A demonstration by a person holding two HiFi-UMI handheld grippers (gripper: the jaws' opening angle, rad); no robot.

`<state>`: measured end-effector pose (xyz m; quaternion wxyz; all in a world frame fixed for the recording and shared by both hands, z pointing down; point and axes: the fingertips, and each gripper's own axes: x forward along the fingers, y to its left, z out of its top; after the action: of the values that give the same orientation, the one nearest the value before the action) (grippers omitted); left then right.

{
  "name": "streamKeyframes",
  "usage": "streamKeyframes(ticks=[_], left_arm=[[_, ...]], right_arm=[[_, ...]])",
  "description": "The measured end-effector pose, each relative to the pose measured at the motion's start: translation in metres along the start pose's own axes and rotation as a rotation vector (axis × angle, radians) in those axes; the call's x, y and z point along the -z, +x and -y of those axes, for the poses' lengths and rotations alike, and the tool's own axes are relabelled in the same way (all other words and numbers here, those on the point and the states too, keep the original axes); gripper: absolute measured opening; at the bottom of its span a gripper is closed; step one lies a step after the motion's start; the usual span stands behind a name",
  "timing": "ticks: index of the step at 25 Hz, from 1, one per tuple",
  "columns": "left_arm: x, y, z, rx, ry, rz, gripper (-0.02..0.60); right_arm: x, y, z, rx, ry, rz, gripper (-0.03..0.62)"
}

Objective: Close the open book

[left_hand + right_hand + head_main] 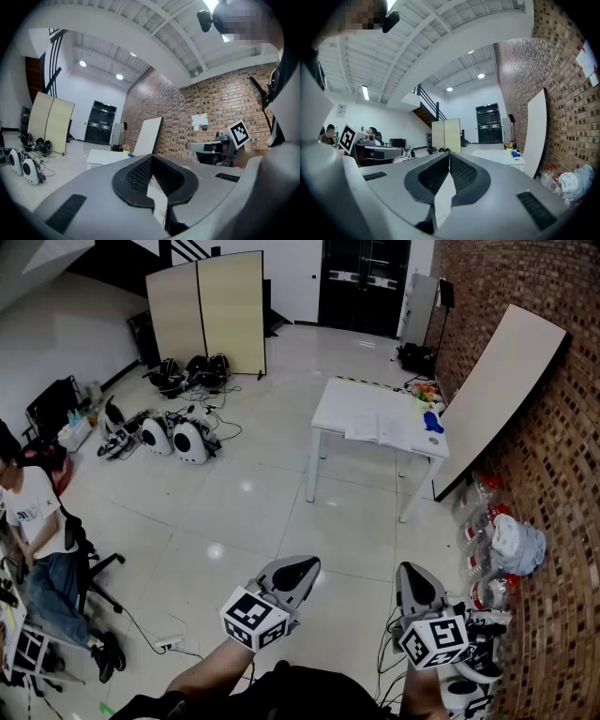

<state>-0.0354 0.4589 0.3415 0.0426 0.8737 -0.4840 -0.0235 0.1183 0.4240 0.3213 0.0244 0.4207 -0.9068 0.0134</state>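
While the book (380, 428) seemingly lies open, right tongs (449, 154) sit closed

Glossy floor (234, 502), rough brick wall (562, 474), paper book (380, 427).

I see a glossy white floor (234, 493) and a brick wall (562, 521) on the right, with a white board (497, 390) leaning on it. White bench (347, 404) mid-room. Beige folding screen (206, 310) and black double doors (364, 282) at the far end. Round ceiling lights (82, 63) are on.
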Motion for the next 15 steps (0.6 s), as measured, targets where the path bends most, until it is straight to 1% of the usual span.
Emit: streamKeyframes(ticks=[7,15], left_arm=[[0.003,-0.007,-0.024,0.007,-0.022,-0.002,-0.005],[0.004,-0.01,-0.053,0.035,-0.038,0.009,-0.005]], right_arm=[[0.0,0.017,-0.008,0.041,0.006,0.001,0.0],[-0.002,0.034,-0.011,0.103,0.0,0.0,0.0]])
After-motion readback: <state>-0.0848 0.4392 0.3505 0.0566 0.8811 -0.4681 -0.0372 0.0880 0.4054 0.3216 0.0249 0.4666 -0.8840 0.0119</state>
